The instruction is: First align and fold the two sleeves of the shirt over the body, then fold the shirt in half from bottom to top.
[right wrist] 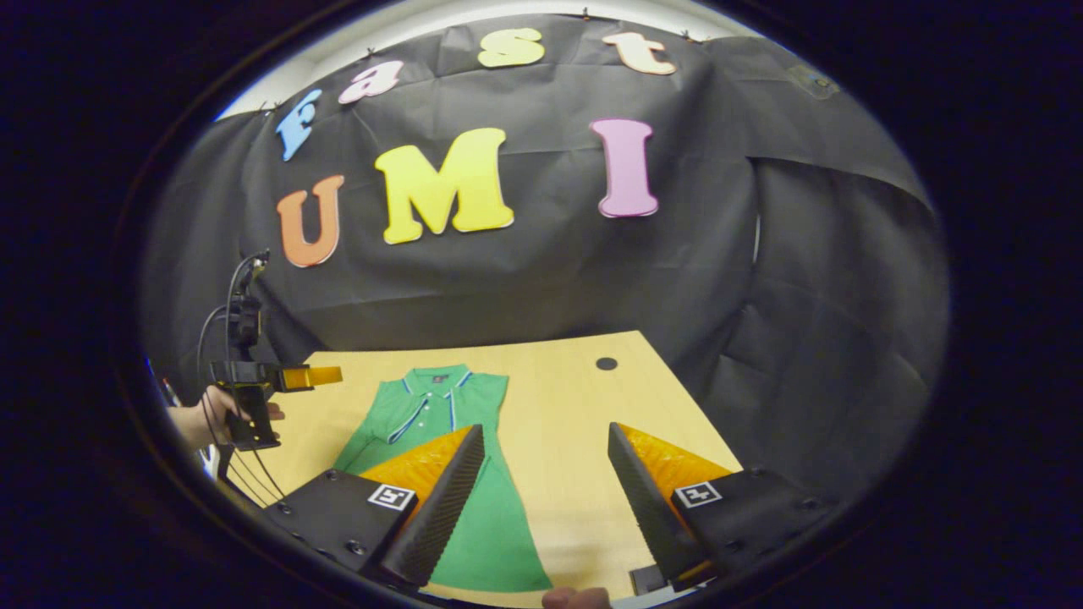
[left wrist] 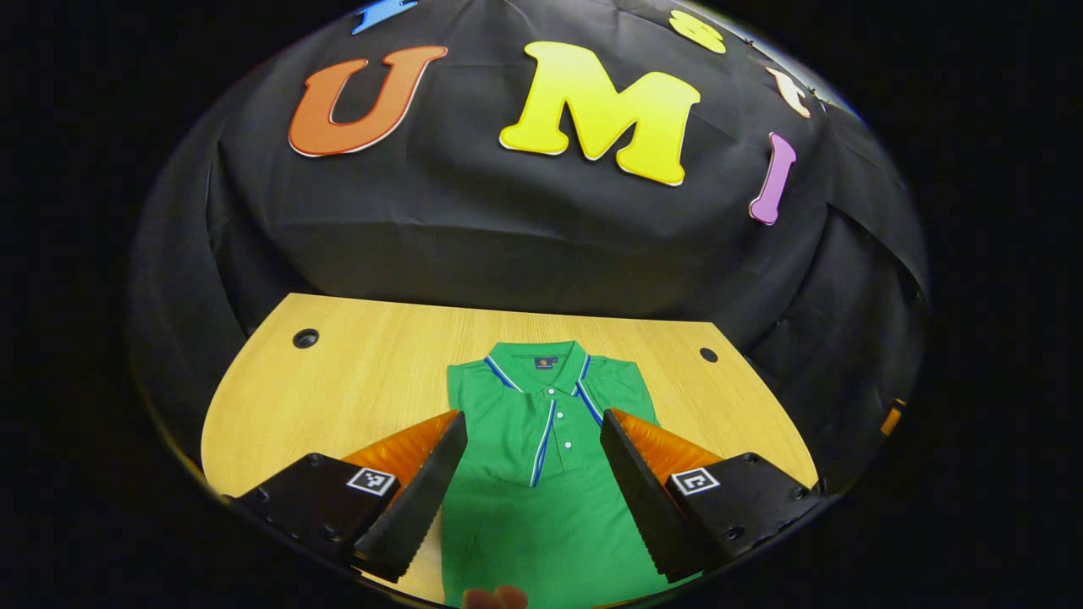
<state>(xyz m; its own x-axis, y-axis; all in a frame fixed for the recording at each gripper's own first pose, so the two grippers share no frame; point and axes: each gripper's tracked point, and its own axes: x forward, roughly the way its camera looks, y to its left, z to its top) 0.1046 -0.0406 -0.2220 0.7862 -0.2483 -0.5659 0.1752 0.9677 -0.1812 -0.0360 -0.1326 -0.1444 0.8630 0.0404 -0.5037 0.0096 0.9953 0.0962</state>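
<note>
Green polo shirt (left wrist: pixel 541 457) is laid flat on the wooden tabletop (left wrist: pixel 355 381), collar toward the black cloth wall, sleeves already folded in over the body. In the left gripper view the shirt is seen at lower centre, framed between the fingers of the left claw (left wrist: pixel 533 474), which is held wide open above it with nothing gripped. In the right gripper view the right claw (right wrist: pixel 546 499) is likewise spread wide and empty; the shirt lies at lower left. The left claw, held by a hand (right wrist: pixel 207 419), is seen at the left edge.
</note>
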